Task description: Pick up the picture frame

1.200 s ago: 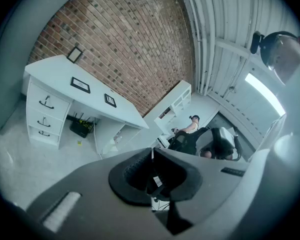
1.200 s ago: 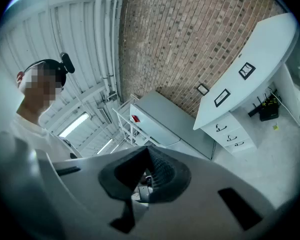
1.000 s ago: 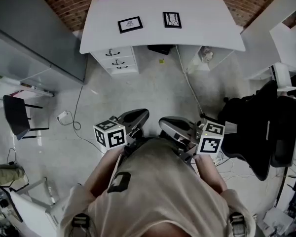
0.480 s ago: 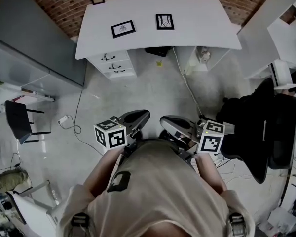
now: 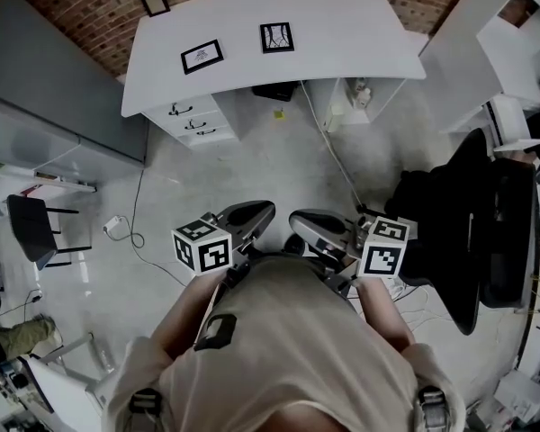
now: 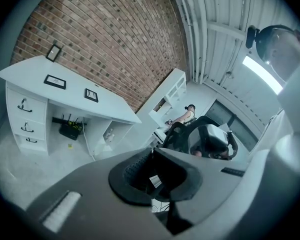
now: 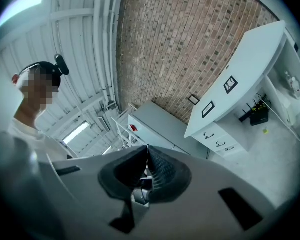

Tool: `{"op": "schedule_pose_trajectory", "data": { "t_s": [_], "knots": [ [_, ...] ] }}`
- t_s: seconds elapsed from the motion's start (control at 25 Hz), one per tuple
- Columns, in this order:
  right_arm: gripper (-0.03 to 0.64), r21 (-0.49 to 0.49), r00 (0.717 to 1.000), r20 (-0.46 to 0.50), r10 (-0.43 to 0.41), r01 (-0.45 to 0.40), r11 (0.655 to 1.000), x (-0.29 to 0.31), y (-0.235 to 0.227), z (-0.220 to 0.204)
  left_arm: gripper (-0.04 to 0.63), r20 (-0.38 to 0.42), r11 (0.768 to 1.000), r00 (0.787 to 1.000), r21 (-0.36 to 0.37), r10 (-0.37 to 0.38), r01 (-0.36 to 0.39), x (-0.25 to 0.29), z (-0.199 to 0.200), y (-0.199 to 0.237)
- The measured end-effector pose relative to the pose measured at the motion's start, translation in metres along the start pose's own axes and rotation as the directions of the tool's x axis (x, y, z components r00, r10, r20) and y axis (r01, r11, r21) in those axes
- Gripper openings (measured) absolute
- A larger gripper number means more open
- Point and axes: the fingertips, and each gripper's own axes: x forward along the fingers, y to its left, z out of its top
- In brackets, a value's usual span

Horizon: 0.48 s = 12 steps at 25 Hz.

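Note:
Two black picture frames lie flat on the white desk across the room: one on the left, one nearer the middle. A third frame leans on the brick wall behind the desk. My left gripper and right gripper are held close to the person's chest, far from the desk, both shut and holding nothing. The left gripper view has its jaws pressed together, with the desk frames far off. In the right gripper view the jaws also meet, with both frames distant.
Bare concrete floor lies between me and the desk. Drawers sit under its left end and a black box under the middle. A cable runs across the floor. A black office chair is at my right, a grey cabinet and small chair at my left.
The desk and its frames have drifted left in the head view as the person moves. Both grippers keep their place in front of the chest and stay shut.

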Motion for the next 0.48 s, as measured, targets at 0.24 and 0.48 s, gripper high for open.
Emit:
{"op": "schedule_pose_trajectory", "data": {
  "t_s": [0.24,0.48],
  "knots": [
    [0.006,-0.028,0.998,0.027,0.048,-0.047,0.999,-0.008,0.001,0.013,0.012,-0.031,0.999,0.999,-0.022,0.031,-0.032,0.009,-0.009,-0.001],
    [0.006,-0.031,0.997,0.001,0.076,-0.076,0.997,0.002,-0.001,0.014,0.014,-0.041,0.998,0.997,-0.018,0.059,-0.06,0.007,-0.007,0.003]
  ]
}}
